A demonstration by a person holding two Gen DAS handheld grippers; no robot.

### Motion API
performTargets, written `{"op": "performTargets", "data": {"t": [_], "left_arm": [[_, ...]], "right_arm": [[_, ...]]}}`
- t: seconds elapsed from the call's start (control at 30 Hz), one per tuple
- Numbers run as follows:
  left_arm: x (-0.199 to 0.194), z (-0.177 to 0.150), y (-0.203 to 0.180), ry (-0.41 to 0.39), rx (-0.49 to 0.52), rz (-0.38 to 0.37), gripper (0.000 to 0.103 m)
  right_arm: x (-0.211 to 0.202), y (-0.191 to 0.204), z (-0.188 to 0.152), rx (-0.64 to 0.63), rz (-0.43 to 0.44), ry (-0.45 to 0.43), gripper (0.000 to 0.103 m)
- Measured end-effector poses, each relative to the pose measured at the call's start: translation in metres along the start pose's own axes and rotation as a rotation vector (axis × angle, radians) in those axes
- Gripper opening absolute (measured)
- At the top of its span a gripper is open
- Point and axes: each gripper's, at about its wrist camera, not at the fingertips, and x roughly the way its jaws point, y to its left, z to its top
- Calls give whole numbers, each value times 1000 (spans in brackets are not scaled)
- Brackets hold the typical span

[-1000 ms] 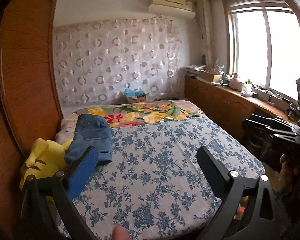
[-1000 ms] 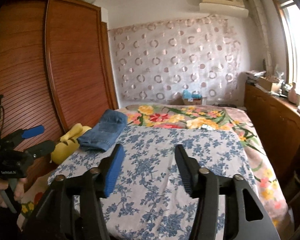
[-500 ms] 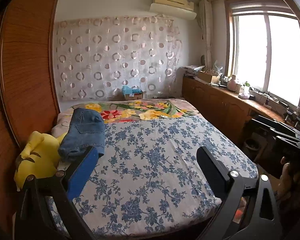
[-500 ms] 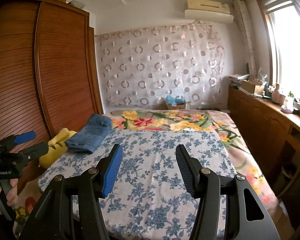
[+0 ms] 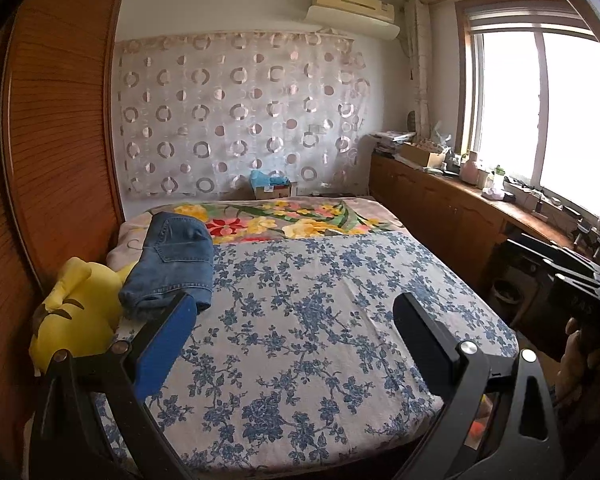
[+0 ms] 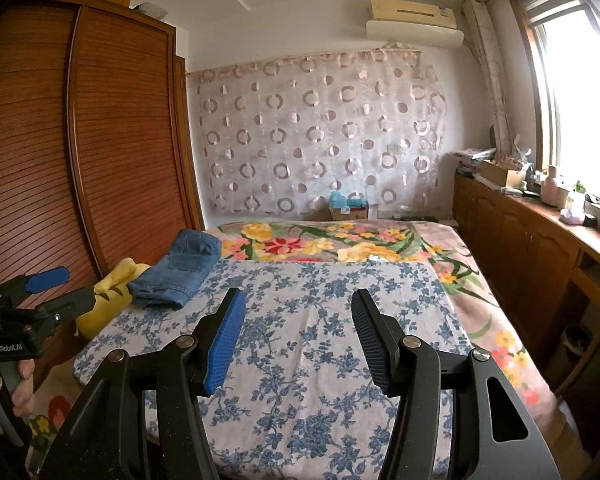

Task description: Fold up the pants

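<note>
On the bed's blue-flowered sheet point(image 6: 320, 360) the folded jeans point(image 5: 172, 264) lie at the far left beside a yellow plush toy point(image 5: 76, 312), apparently set aside finished, so the left gripper point(image 5: 296, 312) and right gripper point(image 6: 298, 336) hover well back, jaws wide and empty

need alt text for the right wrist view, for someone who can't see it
Folded blue jeans lie at the far left of a bed with a blue-flowered sheet, beside a yellow plush toy. The right tongs hang open and empty over the sheet in the foreground; the left tongs show at the left edge.
</note>
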Motion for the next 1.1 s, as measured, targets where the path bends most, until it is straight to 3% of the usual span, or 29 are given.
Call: {"op": "performTargets", "data": {"t": [1.1], "left_arm": [[-3,0,10,-13,-16,16,99]], "right_arm": [[0,-2,1,-1,6,-18,57]]}}
